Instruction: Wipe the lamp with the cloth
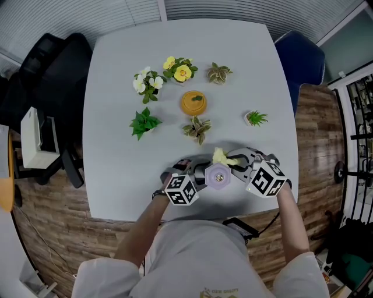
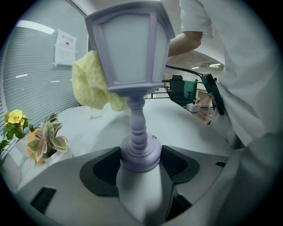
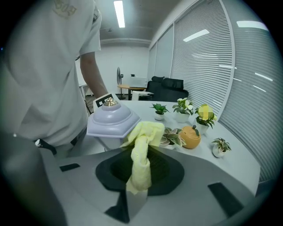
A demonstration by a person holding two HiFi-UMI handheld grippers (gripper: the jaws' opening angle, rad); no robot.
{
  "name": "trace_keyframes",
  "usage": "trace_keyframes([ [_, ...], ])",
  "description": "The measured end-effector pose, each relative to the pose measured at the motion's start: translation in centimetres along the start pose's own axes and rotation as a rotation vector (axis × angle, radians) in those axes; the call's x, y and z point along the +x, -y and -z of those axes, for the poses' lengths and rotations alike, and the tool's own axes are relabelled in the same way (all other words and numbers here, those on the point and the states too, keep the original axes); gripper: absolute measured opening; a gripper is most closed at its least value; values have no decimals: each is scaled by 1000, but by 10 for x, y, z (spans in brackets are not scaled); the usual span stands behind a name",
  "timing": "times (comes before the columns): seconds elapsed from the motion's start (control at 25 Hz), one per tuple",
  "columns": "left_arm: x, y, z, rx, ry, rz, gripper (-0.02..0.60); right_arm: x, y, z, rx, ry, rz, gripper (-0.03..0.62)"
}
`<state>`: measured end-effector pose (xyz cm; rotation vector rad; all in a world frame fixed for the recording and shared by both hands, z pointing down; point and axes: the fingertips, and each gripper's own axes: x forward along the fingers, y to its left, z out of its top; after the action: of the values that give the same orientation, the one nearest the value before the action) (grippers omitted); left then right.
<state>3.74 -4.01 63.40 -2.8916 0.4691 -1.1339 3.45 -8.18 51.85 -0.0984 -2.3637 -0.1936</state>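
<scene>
Now clamping upright lamp [image 2: 128, 48] by base in left hand-held gripper [image 2: 140, 164], cloth [image 3: 143, 132] pinched in right hand-held gripper [image 3: 140, 174], seemingly touching shade [image 3: 110, 121] just ahead.

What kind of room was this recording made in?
Probably an office or meeting room: grey horizontal window blinds, a black sofa at the far end, and a long ceiling strip light.

At near edge of table [image 1: 116, 145]: lamp [image 1: 218, 176]; cloth [image 1: 221, 156] against its far side; plants [image 1: 196, 128] beyond.
</scene>
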Motion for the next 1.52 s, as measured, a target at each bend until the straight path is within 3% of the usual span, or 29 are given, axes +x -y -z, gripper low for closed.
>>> trace_keyframes([
  [0.16, -1, -1, 0, 0, 0, 0, 303, 0, 1, -2, 48, 30, 3, 67],
  [0.4, 0, 0, 1, 1, -1, 0, 303, 6, -5, 7, 36, -18, -1, 66],
  [0.92, 0, 0, 0, 2, 0, -1, 302, -6, 0, -5, 81, 57, 37, 66],
  [1.52, 0, 0, 1, 0, -3, 1, 304, 2, -8, 10, 108, 18, 40, 66],
])
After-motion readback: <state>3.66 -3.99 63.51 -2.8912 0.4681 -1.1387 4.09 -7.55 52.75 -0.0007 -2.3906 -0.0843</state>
